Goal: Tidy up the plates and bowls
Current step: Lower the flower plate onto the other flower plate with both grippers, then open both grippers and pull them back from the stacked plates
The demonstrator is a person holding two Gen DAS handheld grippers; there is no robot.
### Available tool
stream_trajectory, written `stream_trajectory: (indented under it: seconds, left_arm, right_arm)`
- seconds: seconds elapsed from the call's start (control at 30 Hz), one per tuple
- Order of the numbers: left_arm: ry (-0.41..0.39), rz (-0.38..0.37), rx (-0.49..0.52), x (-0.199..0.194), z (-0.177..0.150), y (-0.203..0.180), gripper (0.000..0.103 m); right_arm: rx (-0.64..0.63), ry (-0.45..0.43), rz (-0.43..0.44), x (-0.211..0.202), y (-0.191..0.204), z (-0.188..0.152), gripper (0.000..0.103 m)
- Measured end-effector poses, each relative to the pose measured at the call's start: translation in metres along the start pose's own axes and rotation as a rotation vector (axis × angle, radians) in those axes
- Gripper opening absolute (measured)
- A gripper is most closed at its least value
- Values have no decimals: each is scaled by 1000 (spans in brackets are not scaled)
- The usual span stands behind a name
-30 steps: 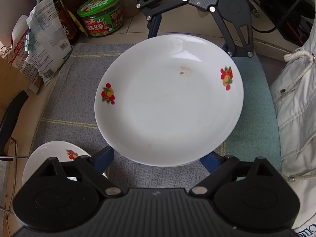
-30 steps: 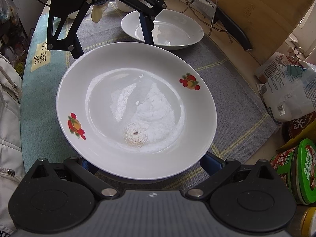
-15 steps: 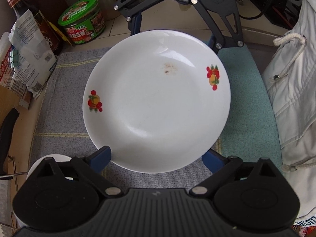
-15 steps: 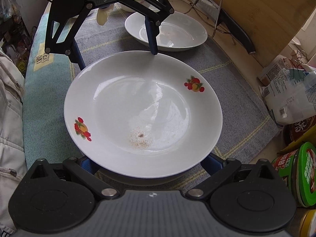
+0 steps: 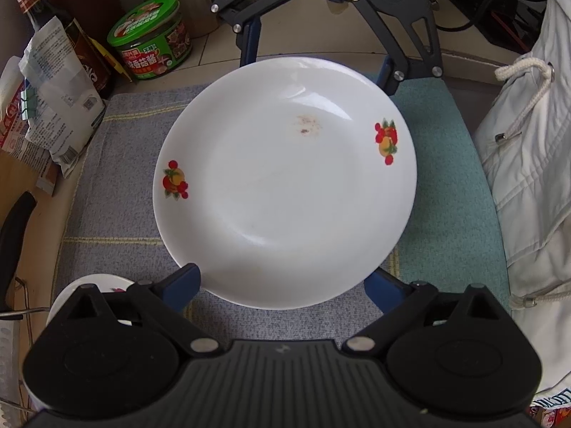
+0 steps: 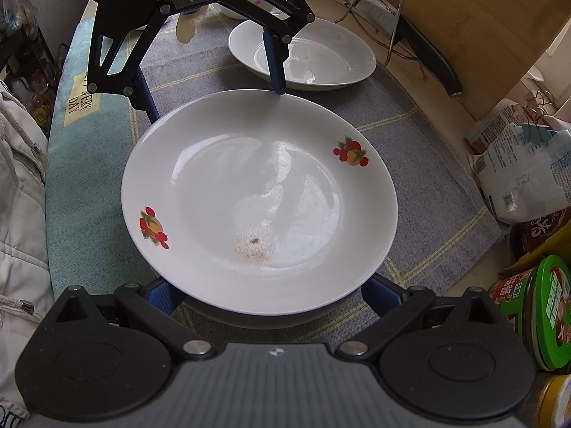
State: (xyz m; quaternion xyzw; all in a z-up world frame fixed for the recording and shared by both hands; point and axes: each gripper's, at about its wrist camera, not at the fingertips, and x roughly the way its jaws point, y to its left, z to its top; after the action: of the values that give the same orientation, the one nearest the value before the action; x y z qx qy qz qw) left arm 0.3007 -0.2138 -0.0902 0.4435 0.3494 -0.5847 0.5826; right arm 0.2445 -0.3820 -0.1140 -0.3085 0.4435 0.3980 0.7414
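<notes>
A white plate with fruit decals [image 5: 285, 192] fills both views; it also shows in the right wrist view [image 6: 260, 192]. It is carried above the grey mat between the two grippers. My left gripper [image 5: 285, 278] stands wide open with its blue fingers under the plate's near rim. My right gripper [image 6: 264, 292] stands wide open under the opposite rim. A second white plate [image 6: 303, 53] rests on the mat beyond, also showing in the left wrist view [image 5: 96, 285].
Grey striped mat [image 6: 428, 185] and teal cloth [image 5: 453, 192] cover the counter. Green tin [image 5: 153, 39], sauce bottle [image 5: 64, 25] and paper packets [image 5: 60, 107] stand at one end. A knife in a wire rack [image 6: 421, 39] leans by a wooden board. White jacket [image 5: 528, 178] lies alongside.
The plate and both grippers have risen and drawn away from the second plate, which now sits farther off in the right wrist view.
</notes>
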Motion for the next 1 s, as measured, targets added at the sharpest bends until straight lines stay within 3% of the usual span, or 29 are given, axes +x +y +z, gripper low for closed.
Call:
stream_trajectory:
  seconds: [0.5, 0.63, 0.77, 1.0]
  left_arm:
    - [1, 2, -25, 0, -1, 0, 98]
    - [3, 13, -24, 0, -2, -1, 99]
    - [3, 10, -44, 2, -3, 0, 99]
    - [-10, 37, -80, -7, -7, -2, 99]
  right_arm:
    - [45, -1, 47, -1, -4, -4, 103]
    - [29, 34, 42, 4, 2, -9, 103]
    - [93, 19, 81, 7, -2, -12, 103]
    - [58, 13, 29, -2, 6, -11, 103]
